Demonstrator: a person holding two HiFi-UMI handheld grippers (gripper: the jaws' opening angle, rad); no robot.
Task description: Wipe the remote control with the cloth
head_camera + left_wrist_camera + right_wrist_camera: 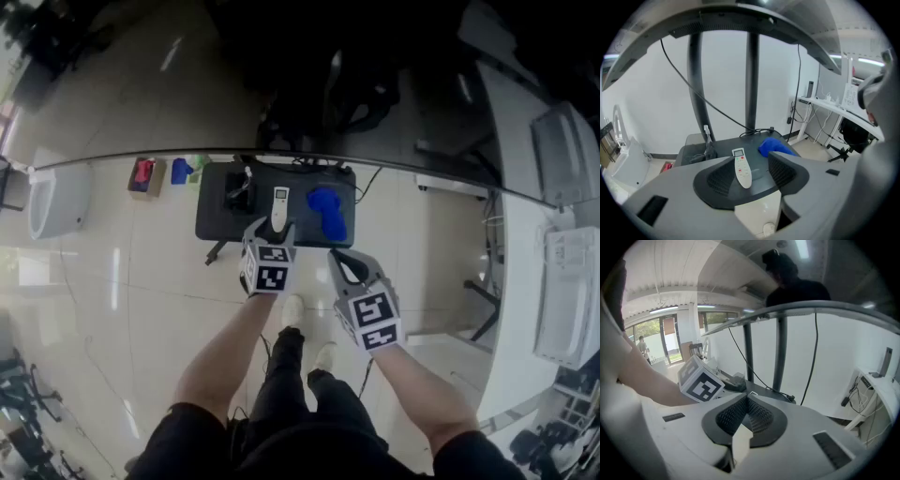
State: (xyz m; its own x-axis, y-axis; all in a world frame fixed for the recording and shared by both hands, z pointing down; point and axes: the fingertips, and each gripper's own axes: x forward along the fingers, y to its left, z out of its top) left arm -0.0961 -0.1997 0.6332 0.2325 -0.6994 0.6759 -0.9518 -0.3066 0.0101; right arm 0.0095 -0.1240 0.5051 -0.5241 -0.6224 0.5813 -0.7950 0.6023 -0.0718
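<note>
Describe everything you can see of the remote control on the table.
The remote control is slim, white, plastic-looking, with a small screen at its far end and coloured buttons. It lies flat on the dark table, apart from the blue cloth to its right, framed by the open jaws of the left gripper, untouched.

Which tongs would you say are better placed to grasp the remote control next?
Left: the left tongs stand open with the remote control lined up between their jaws, not yet touched. The right tongs are shut and empty.
</note>
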